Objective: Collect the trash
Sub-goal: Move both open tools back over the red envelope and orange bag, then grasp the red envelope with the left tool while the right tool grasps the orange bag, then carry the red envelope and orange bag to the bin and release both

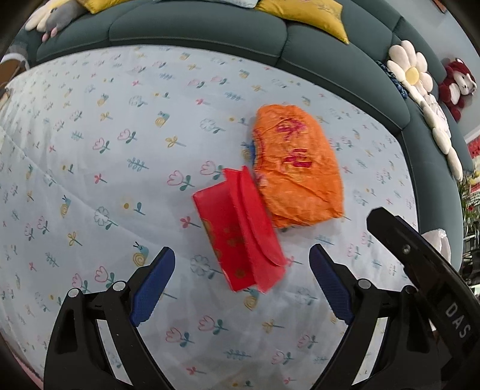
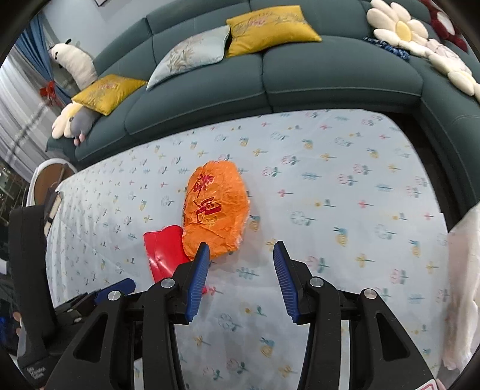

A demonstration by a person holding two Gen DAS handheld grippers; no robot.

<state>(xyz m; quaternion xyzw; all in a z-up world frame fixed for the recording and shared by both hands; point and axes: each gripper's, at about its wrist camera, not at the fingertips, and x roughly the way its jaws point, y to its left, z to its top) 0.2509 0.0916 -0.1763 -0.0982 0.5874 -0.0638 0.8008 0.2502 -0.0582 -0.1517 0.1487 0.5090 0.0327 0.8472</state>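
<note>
Both sets of blue fingers are spread wide and hold nothing. The left gripper (image 1: 242, 264) has the red envelope (image 1: 240, 229) lying in the gap between its fingertips, and I cannot tell if they touch it. The right gripper (image 2: 241, 253) hangs over the cloth, with its left finger (image 2: 198, 277) in front of the orange bag's near edge.

That red envelope is flat and shiny, with its flap folded open and small gold marks on it. Touching it at 1 o'clock is the orange bag (image 1: 297, 168). It is crinkly and puffy, with red writing on top that I cannot read. From the right wrist view the bag (image 2: 216, 207) sits at 11 o'clock from the gripper, and the envelope (image 2: 165, 255) is at 8 o'clock from the bag.

Both lie on a pale blue cloth (image 1: 105, 168) with little flowers and snails. White letters "DAS" (image 1: 457, 319) show on the black part at 4 o'clock. A dark green sofa (image 2: 330, 78) curves past the cloth at 12 o'clock, with yellow pillows (image 2: 270, 28) on it.
</note>
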